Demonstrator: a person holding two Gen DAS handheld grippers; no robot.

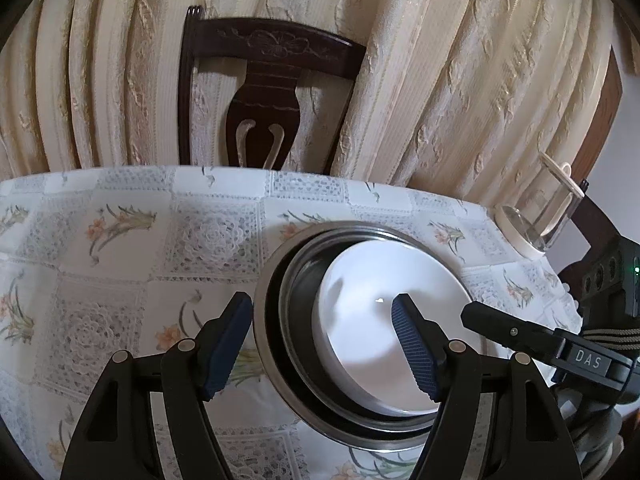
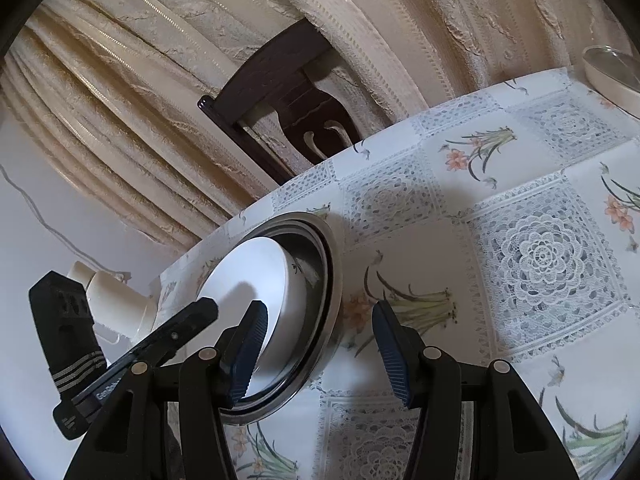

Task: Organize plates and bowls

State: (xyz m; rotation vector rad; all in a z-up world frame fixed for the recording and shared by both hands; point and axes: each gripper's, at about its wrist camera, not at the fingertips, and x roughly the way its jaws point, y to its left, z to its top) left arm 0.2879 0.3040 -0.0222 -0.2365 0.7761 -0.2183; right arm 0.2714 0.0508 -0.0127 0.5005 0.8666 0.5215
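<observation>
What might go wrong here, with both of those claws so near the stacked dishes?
Both grippers, left and right, are open astride the steel bowl's rim, so they may bump each other. The white bowl sits off-centre inside and could slide. The stack looks near the table edge and might be nudged off.

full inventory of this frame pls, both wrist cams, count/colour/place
white bowl: 1, white, nested inside the steel dishes
steel dishes: at least 2 nested rims, silver, on the table
tablecloth: 1, white with lace squares and orange flowers, covers the table
chair: 1, dark carved wood, behind the table's far edge
curtain: cream, pleated, backdrop behind the chair
glass jar: 1, clear with cream rim, lying on its side at the table's right edge
cable: 1, thin, pale, along the wall
left gripper: black with blue pads, open, astride the dishes' near-left rim
right gripper: black with blue pads, open, at the dishes' right side
</observation>
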